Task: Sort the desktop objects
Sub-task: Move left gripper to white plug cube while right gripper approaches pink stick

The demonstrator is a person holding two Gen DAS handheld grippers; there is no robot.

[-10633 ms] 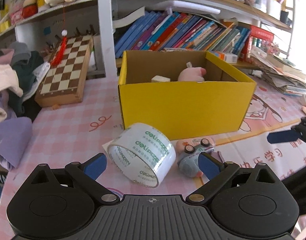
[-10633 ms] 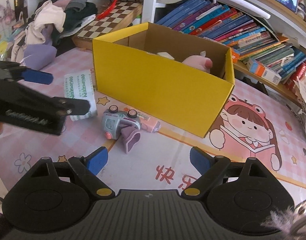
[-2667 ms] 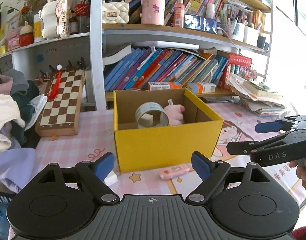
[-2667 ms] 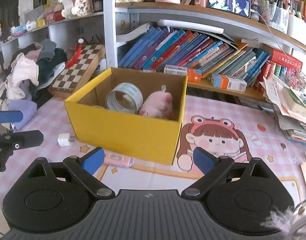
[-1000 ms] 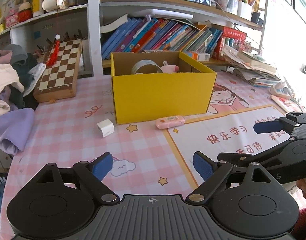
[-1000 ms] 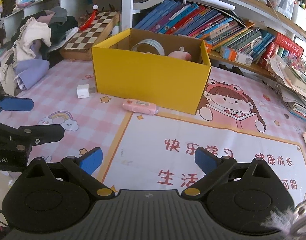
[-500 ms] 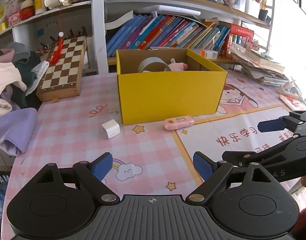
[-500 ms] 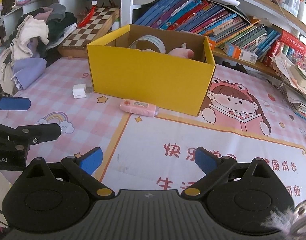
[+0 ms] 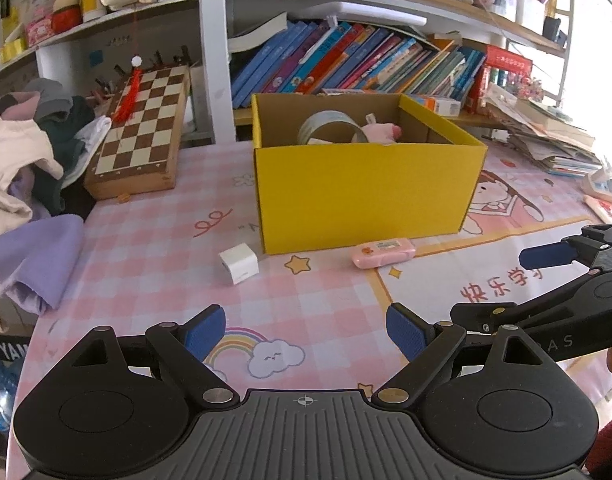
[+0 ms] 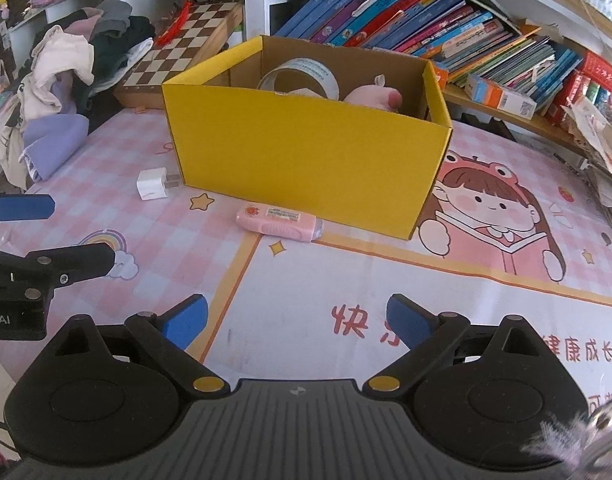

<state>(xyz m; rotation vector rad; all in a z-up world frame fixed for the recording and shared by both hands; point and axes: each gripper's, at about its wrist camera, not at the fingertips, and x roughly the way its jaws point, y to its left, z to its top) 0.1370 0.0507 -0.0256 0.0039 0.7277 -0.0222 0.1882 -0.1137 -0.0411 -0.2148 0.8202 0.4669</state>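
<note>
A yellow cardboard box (image 9: 366, 196) (image 10: 306, 156) stands on the pink mat and holds a tape roll (image 9: 332, 130) (image 10: 299, 74) and a pink plush toy (image 9: 380, 132) (image 10: 374, 98). A pink eraser-like pack (image 9: 383, 248) (image 10: 279, 218) lies in front of the box. A white plug cube (image 9: 238, 263) (image 10: 155, 184) lies left of the box. My left gripper (image 9: 306, 330) is open and empty, short of both loose items. My right gripper (image 10: 295, 320) is open and empty, short of the pink pack.
A chessboard (image 9: 143, 132) and a heap of clothes (image 9: 21, 168) lie at the left. Shelved books (image 9: 346, 64) stand behind the box. Stacked papers (image 9: 546, 140) lie at the right. Each gripper shows at the edge of the other's view.
Both grippers have moved forward, closer to the box and the loose items. Both stay open. Since the oldest frames the tape roll has gone from the table into the box.
</note>
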